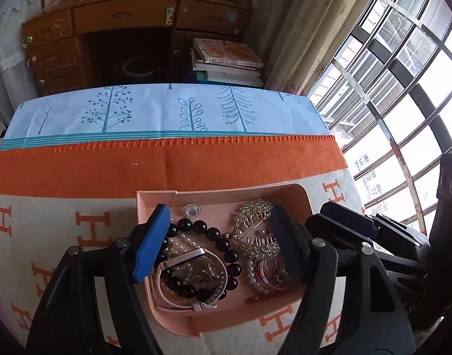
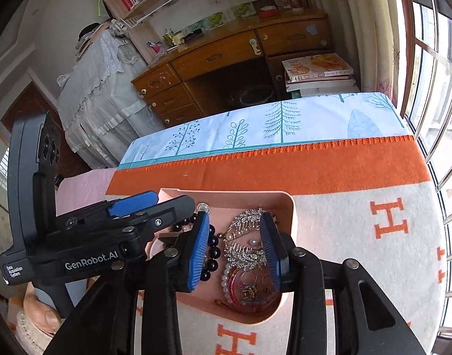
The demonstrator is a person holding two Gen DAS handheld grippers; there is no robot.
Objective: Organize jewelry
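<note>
Both tools hover released over the shallow pink cardboard tray (image 1: 302,198) of tangled jewelry: the left gripper (image 1: 217,245) stands wide above the glossy black bead bracelet (image 1: 223,244) and pink strap watch (image 1: 184,259), the right gripper (image 2: 236,251) stands narrower above two gold rhinestone hair combs (image 2: 245,254), neither gripping anything. Since pearl strands (image 1: 178,241) weave through the beads, lifting one piece could drag its neighbours out or snag comb teeth. The tray sits on a cream blanket with orange H letters (image 2: 359,236); beyond lies a pale blue tree-print cloth (image 1: 166,112), then a wooden desk (image 1: 122,14).
</note>
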